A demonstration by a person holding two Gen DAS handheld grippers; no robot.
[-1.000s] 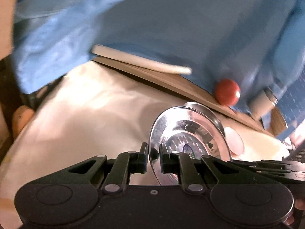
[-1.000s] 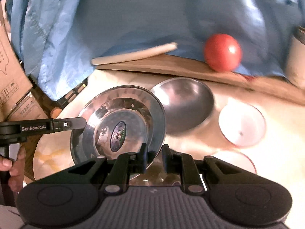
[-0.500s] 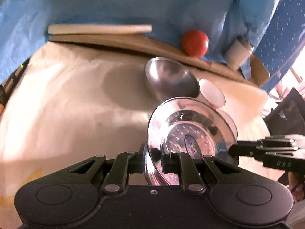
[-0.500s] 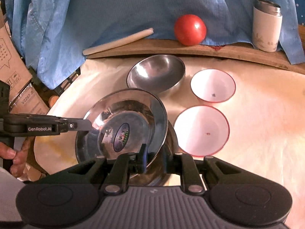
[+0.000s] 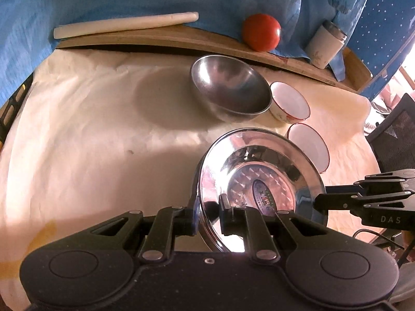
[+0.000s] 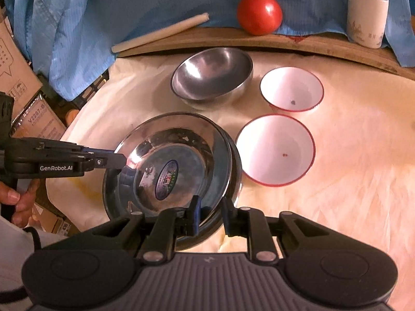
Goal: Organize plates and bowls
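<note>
Item: steel plate (image 6: pixel 171 171), lower centre of both views, seated on a second steel plate (image 6: pixel 237 171) whose edge showed along its right side.

Left gripper (image 5: pixel 208 213) and right gripper (image 6: pixel 210 213): each nearly closed, pinching the upper plate's rim on opposite sides; the right's jaws had just been easing apart, rim between them.

Done, by appearance: the plates nested.

Outstanding: steel bowl (image 6: pixel 211 76) at upper centre and two red-rimmed white bowls (image 6: pixel 276 150), upper right, all separate on the cloth.

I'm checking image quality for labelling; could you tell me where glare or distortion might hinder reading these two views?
Left wrist view: mirror glare on the steel plate, sunlit patches on the cloth, fisheye bending of the wooden ledge. Right wrist view: plate reflections again, bright white bowls, dark vignetted corners.
</note>
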